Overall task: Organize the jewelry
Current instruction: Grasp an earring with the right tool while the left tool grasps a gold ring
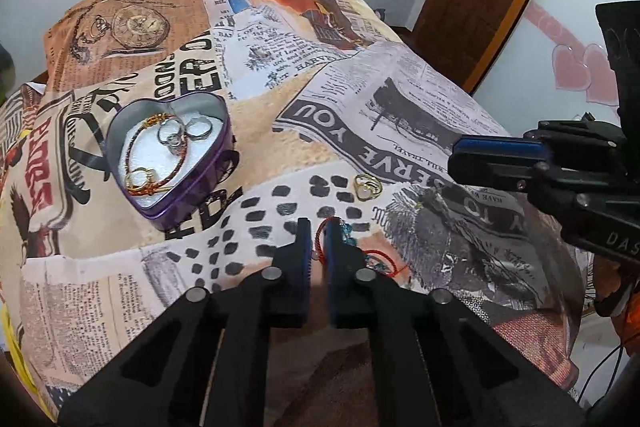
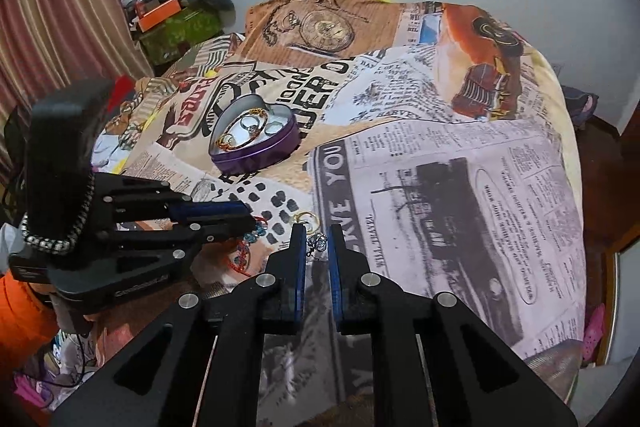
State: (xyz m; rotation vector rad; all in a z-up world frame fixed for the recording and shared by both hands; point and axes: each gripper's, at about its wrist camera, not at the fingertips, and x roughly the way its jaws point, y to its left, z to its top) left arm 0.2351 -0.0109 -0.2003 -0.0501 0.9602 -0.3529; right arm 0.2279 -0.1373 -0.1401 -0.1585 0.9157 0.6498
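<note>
Looking along the left gripper (image 1: 317,227), its two fingers are seen pulled close together over a red cord bracelet (image 1: 384,259) with blue beads. The cord loops up between the tips, so it seems to be pinched there, most likely to be carried. A purple heart tin (image 1: 168,155) is set to the left on the printed cloth (image 1: 400,99), lid off, so things can be dropped in. Rings and a red and gold bangle (image 1: 138,163) are already laid inside. A gold ring (image 1: 368,187) is left out on the cloth, near the bracelet. The right gripper (image 1: 460,157) is seen at the right edge, shut.

From the right wrist view, the right gripper (image 2: 316,231) is held narrow too, and a small silver charm (image 2: 318,243) is caught between its tips. The gold ring (image 2: 306,219) lies just past them. The heart tin (image 2: 256,155) is seen farther back, well apart. The left gripper (image 2: 248,219) is pointed in from the left, above the bead bracelet (image 2: 248,247).
</note>
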